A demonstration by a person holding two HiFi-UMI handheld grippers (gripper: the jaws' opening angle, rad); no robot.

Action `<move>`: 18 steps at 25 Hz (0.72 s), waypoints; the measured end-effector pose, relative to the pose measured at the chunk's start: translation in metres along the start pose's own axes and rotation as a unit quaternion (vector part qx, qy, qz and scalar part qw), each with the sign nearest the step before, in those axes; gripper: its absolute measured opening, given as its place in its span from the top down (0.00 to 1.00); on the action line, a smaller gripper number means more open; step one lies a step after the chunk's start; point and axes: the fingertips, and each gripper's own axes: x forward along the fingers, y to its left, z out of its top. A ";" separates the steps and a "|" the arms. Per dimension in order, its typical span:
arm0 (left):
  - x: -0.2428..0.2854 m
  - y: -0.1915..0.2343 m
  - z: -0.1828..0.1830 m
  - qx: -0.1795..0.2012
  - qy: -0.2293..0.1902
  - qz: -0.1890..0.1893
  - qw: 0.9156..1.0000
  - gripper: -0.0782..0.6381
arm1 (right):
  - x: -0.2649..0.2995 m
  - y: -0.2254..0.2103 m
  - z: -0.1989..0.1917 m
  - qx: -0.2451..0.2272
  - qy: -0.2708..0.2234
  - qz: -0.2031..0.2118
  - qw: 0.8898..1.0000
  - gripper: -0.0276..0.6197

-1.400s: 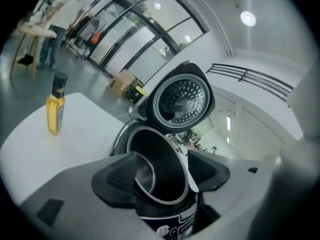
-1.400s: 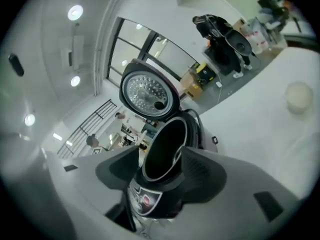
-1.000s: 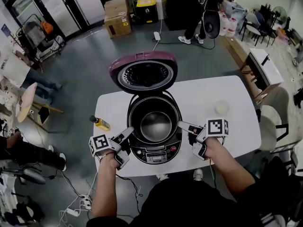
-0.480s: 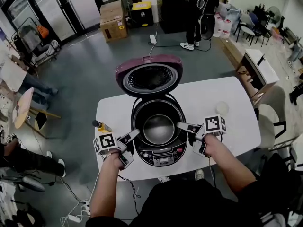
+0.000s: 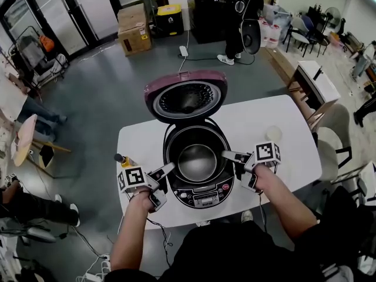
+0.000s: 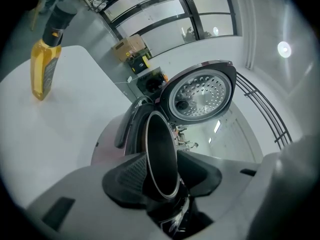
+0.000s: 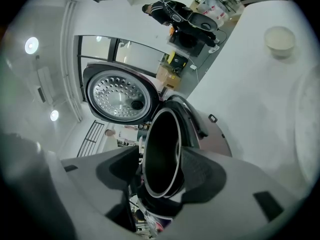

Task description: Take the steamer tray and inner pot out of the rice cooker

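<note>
The rice cooker (image 5: 202, 194) stands open on the white table (image 5: 264, 113), its purple lid (image 5: 187, 96) tipped back. The dark metal inner pot (image 5: 197, 157) sits inside, and its inside looks empty. My left gripper (image 5: 168, 169) is at the pot's left rim. Its jaws have just been closing, and in the left gripper view the pot's (image 6: 162, 149) wall stands between the pads, which press on it. My right gripper (image 5: 227, 155) is shut on the right rim, with the pot (image 7: 161, 154) clamped between its pads.
A yellow bottle (image 5: 124, 158) stands left of the cooker, close to my left gripper. A small pale bowl (image 5: 274, 134) sits on the table to the right. Chairs, boxes and a standing person are on the floor beyond the table.
My left gripper has edged in onto the pot's left rim and its jaws have narrowed around it. My right gripper stays on the right rim.
</note>
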 end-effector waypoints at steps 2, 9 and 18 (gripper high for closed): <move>0.001 0.002 0.002 0.004 0.001 0.003 1.000 0.65 | 0.004 0.000 0.001 -0.002 0.004 -0.002 1.000 0.57; 0.003 0.015 0.009 0.038 0.016 0.047 0.998 0.86 | 0.013 -0.017 0.008 -0.068 0.035 -0.045 0.996 0.91; 0.004 0.015 0.003 0.067 0.003 0.086 0.994 0.86 | 0.007 -0.016 0.006 -0.114 0.028 -0.057 0.991 0.91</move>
